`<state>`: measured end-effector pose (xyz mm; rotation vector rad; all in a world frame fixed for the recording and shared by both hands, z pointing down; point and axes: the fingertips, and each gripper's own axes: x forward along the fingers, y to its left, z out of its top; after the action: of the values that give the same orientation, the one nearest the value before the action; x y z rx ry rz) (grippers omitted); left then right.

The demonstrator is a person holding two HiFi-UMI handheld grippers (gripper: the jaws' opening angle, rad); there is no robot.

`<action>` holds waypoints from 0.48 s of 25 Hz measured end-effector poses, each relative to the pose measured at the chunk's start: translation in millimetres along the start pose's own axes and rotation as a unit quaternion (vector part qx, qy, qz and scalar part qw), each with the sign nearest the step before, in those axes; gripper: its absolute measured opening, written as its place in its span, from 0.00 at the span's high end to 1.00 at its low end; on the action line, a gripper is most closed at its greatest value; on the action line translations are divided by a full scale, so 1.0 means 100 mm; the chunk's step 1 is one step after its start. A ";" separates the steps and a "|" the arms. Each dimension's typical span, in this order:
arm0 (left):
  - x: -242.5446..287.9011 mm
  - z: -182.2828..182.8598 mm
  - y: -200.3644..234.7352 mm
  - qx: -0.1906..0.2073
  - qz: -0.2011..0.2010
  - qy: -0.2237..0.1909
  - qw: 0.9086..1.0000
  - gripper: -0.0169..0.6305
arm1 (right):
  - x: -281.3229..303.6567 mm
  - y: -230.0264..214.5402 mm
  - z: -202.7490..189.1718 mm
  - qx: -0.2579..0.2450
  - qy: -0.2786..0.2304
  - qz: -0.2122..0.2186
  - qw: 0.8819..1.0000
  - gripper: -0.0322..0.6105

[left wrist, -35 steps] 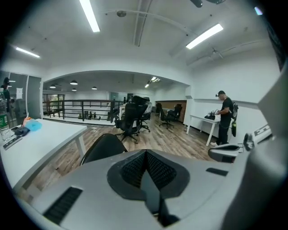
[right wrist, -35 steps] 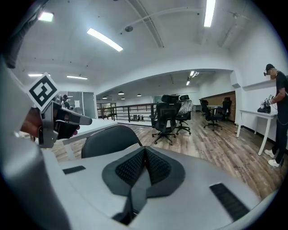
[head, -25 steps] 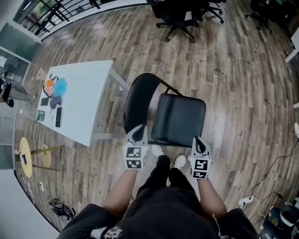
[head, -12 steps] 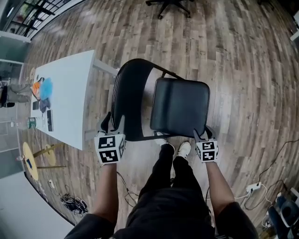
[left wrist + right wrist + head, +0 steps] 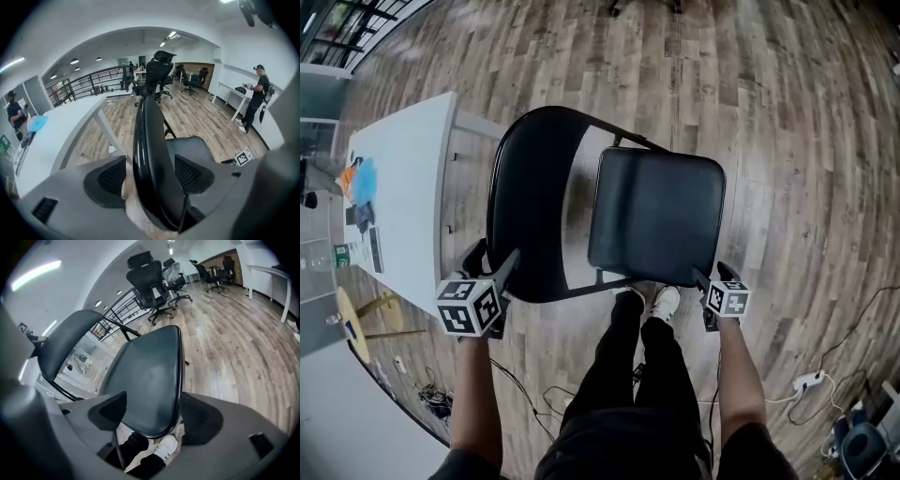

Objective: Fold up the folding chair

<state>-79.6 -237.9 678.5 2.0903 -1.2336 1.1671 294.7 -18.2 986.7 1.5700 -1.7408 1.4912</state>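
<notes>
The folding chair (image 5: pixel 581 211) stood unfolded on the wood-plank floor (image 5: pixel 787 141), directly in front of the person's white shoes (image 5: pixel 661 300) and just beside a white table (image 5: pixel 408 178). Its black backrest (image 5: pixel 530 202) was on the person's left and its padded seat (image 5: pixel 656 216) on the right, the seat still swung out from the frame.

The left gripper (image 5: pixel 490 265) was at the near edge of the backrest. In the left gripper view its jaws stood wide apart with the backrest's thin rim running up between them. A strip of floor showed between the rim and the left pad, and the right pad seemed to lie against the rim or very near it, though contact could not be made out.

The right gripper (image 5: pixel 712 275) was at the seat's near right corner. In the right gripper view its jaws were equally wide apart, straddling the rounded front edge of the seat without clearly pinching it.

Black office chairs (image 5: pixel 150 287) stood well apart on the floor behind.
</notes>
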 end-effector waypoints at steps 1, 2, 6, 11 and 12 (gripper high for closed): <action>0.06 -0.02 0.00 -0.004 -0.004 0.000 1.000 0.49 | 0.09 -0.07 -0.05 0.008 0.007 0.007 1.000 0.42; 0.11 -0.03 -0.01 -0.007 -0.009 0.000 1.000 0.49 | 0.18 -0.13 -0.10 0.015 0.012 0.014 1.000 0.42; 0.33 -0.10 -0.07 0.000 -0.029 0.010 1.000 0.49 | 0.47 -0.28 -0.22 0.043 0.024 0.038 0.998 0.40; 0.55 -0.24 -0.14 0.010 -0.043 0.026 0.999 0.54 | 0.76 -0.39 -0.36 0.095 0.047 0.104 0.989 0.38; 0.57 -0.24 -0.14 0.011 -0.042 0.024 0.999 0.55 | 0.80 -0.37 -0.37 0.107 0.051 0.124 0.985 0.36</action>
<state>-64.5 -241.9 739.8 2.0952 -1.1046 1.1908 288.6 -19.6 1081.8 1.3835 -1.8218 1.8993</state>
